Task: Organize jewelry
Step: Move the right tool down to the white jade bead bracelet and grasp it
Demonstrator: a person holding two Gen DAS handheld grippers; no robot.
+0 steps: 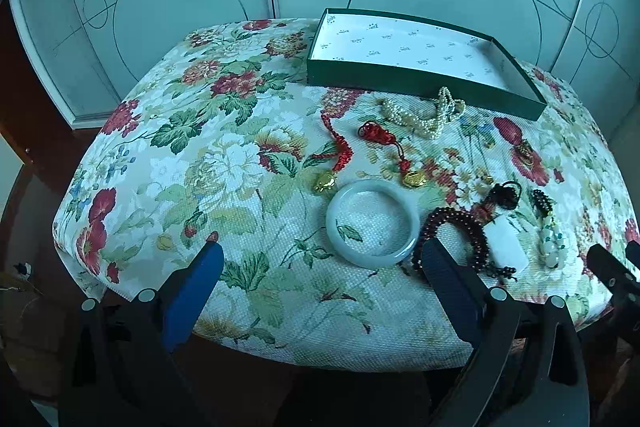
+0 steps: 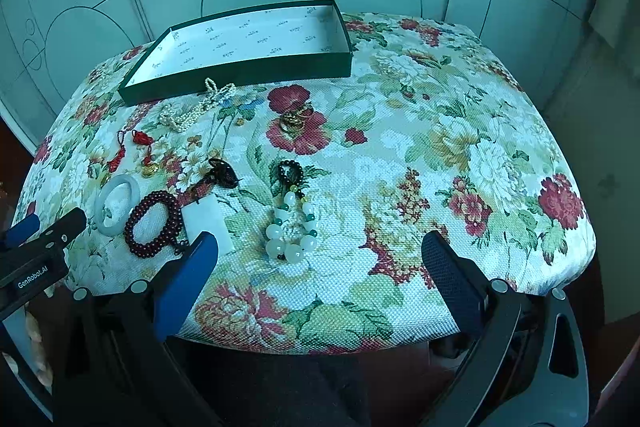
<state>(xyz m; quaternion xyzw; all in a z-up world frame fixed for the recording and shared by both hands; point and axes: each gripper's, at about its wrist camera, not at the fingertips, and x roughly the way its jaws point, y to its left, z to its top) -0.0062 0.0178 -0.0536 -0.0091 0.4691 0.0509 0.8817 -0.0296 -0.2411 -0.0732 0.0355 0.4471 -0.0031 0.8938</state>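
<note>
Both grippers wide and empty, left gripper (image 1: pixel 322 261) with the jade bangle (image 1: pixel 373 223) at its 12 o'clock, right gripper (image 2: pixel 320 253) idle; bangle likely rigid, slick, breakable, so pinch across the rim.

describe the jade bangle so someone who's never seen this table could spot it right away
Start at the green box at the back of the floral cloth, then come toward the near edge. Left of the dark red bead bracelet lies the jade bangle: the only smooth, solid, pale green ring, not beaded.
</note>
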